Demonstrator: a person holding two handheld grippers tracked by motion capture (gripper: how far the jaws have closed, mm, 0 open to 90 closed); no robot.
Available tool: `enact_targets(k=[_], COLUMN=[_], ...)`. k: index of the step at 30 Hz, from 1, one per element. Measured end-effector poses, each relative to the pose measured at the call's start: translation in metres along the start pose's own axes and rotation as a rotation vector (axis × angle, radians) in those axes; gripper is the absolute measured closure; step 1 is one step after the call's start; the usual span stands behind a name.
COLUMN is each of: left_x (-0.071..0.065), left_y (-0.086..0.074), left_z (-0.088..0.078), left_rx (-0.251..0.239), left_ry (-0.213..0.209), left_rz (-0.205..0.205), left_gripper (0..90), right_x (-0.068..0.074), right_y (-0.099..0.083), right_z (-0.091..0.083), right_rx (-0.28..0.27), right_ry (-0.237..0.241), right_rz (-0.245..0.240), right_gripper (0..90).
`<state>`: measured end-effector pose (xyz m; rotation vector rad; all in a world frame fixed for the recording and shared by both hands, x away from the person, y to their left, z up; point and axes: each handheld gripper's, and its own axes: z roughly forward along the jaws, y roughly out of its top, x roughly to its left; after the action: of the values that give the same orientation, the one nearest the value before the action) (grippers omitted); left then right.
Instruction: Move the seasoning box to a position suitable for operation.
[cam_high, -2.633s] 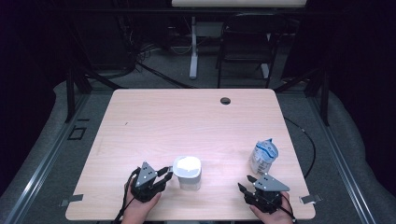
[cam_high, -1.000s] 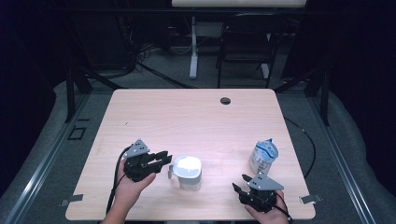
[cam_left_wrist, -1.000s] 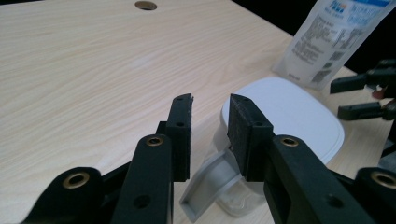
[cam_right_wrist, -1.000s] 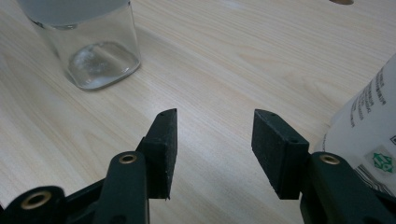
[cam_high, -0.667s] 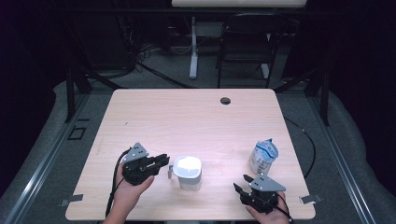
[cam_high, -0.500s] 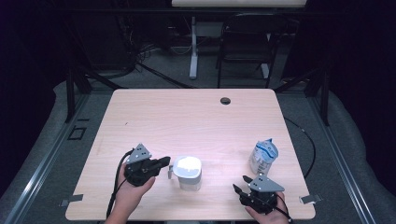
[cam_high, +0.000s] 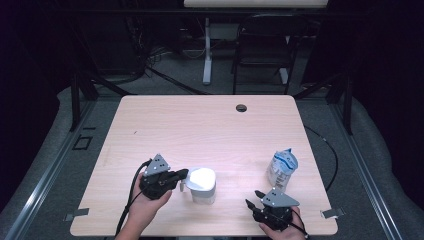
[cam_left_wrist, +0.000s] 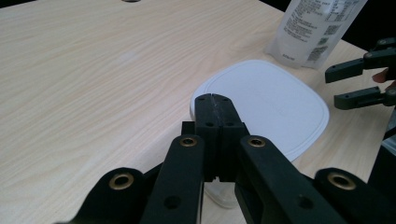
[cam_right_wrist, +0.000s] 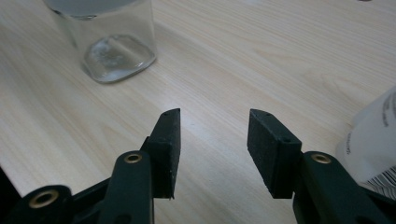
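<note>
From above, the left gripper (cam_high: 181, 176) sits just beside the white-lidded container (cam_high: 202, 185) near the tabletop's (cam_high: 210, 125) front edge, with the right gripper (cam_high: 256, 199) well off to its right, near a white pouch (cam_high: 282, 167). In the left gripper view, the fingers (cam_left_wrist: 215, 116) are pressed together, empty, over the lid's near rim. In the right gripper view, the fingers (cam_right_wrist: 168, 140) stand apart with only bare wood between them, having just been closing a little, and the container's clear base (cam_right_wrist: 116, 56) stands ahead.

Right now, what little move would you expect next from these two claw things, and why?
Probably the left gripper lifts the white lid by its edge: its jaws are shut at the rim of the clear jar. The right gripper, open, waits near the pouch.
</note>
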<state>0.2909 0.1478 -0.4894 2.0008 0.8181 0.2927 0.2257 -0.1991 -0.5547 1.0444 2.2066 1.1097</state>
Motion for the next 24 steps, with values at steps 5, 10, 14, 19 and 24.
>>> enact_targets(k=[5, 10, 14, 19, 24], left_x=[-0.001, -0.001, 0.000, -0.001, -0.003], left_y=[0.001, 0.000, 0.000, -0.001, -0.001], left_z=[0.001, 0.002, 0.001, 0.002, 0.004], left_rx=[0.008, 0.000, -0.006, -0.008, -0.014], left_ry=[0.002, 0.000, -0.005, -0.007, -0.013], left_rz=[0.019, 0.019, 0.013, 0.011, 0.015], left_gripper=[90.0, 90.0, 90.0, 90.0, 90.0], right_x=[0.007, 0.016, 0.019, 0.022, 0.024], right_y=[0.008, 0.020, 0.029, 0.039, 0.047], right_z=[0.001, 0.007, 0.012, 0.019, 0.022], right_rx=[0.013, -0.006, -0.029, -0.017, -0.015], right_ry=[0.025, 0.038, 0.046, 0.067, 0.084], right_rz=[-0.025, -0.051, -0.052, -0.052, -0.044], right_gripper=[55.0, 55.6, 55.0, 56.4, 60.7])
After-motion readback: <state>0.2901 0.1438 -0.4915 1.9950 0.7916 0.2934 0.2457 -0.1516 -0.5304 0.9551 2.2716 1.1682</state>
